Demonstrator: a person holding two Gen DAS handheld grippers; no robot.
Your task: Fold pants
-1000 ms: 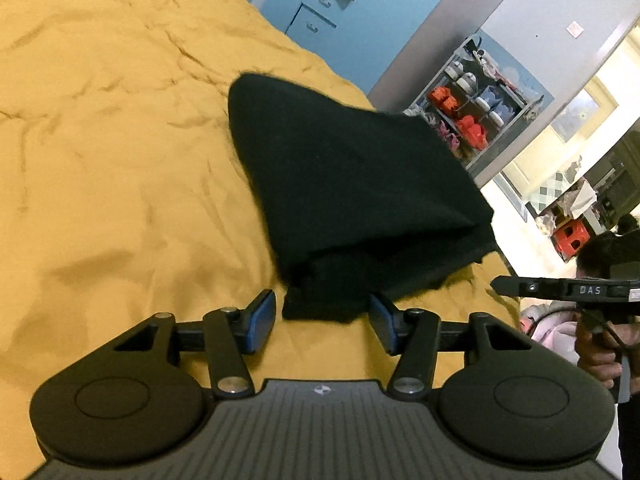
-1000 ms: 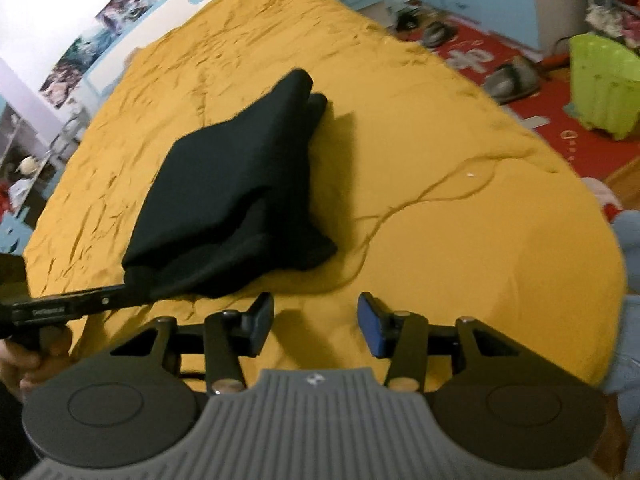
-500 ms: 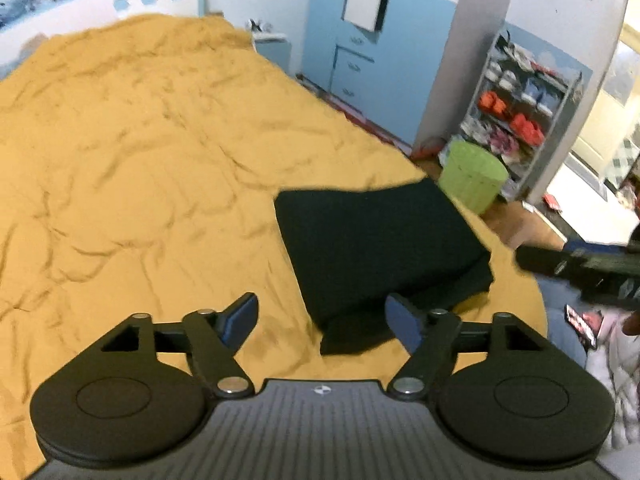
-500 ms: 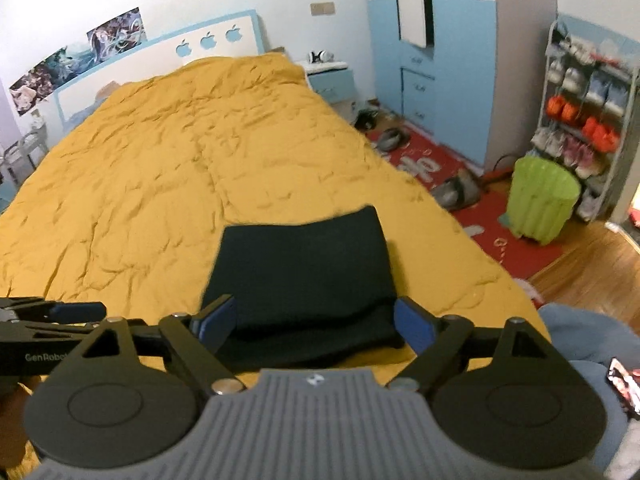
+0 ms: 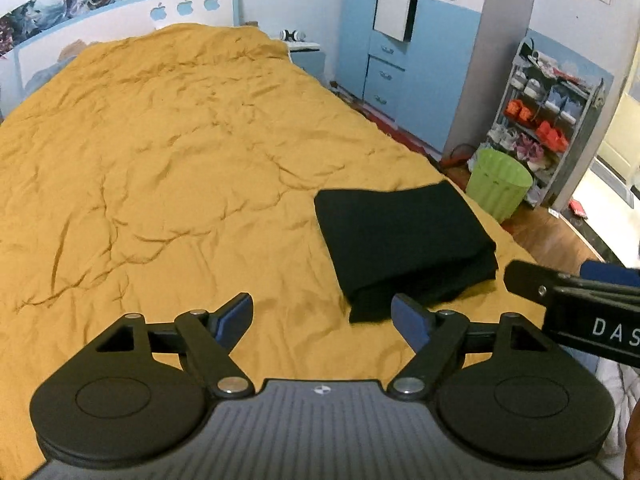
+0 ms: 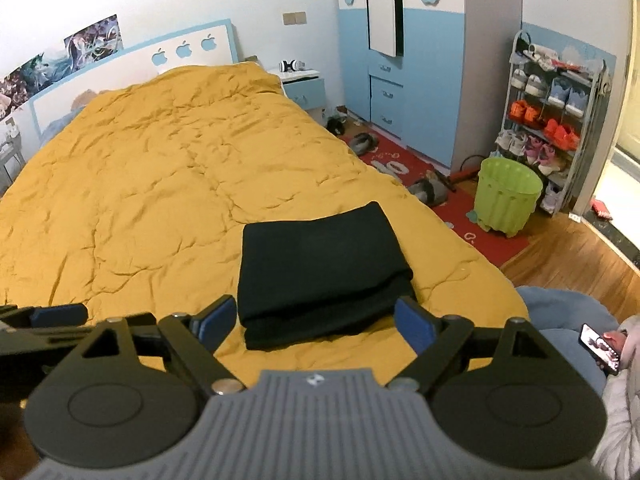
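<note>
The black pants lie folded into a thick rectangle on the yellow bedspread, near the foot-end edge. My left gripper hangs above and short of them, to their left; its jaws are opening with nothing between them. In the right wrist view the pants sit straight ahead, below my right gripper, which stands open and empty above them. Each gripper shows at the edge of the other's view: the right gripper and the left gripper.
A green bin stands on the floor beside the bed, by a shoe rack and a blue wardrobe. Shoes lie on a red mat. A seated person's hand holds a phone at the lower right.
Both grippers have risen and drawn back from the pants, and their jaws have widened. The pants, lifted at one side a second ago, now lie flat and folded.
</note>
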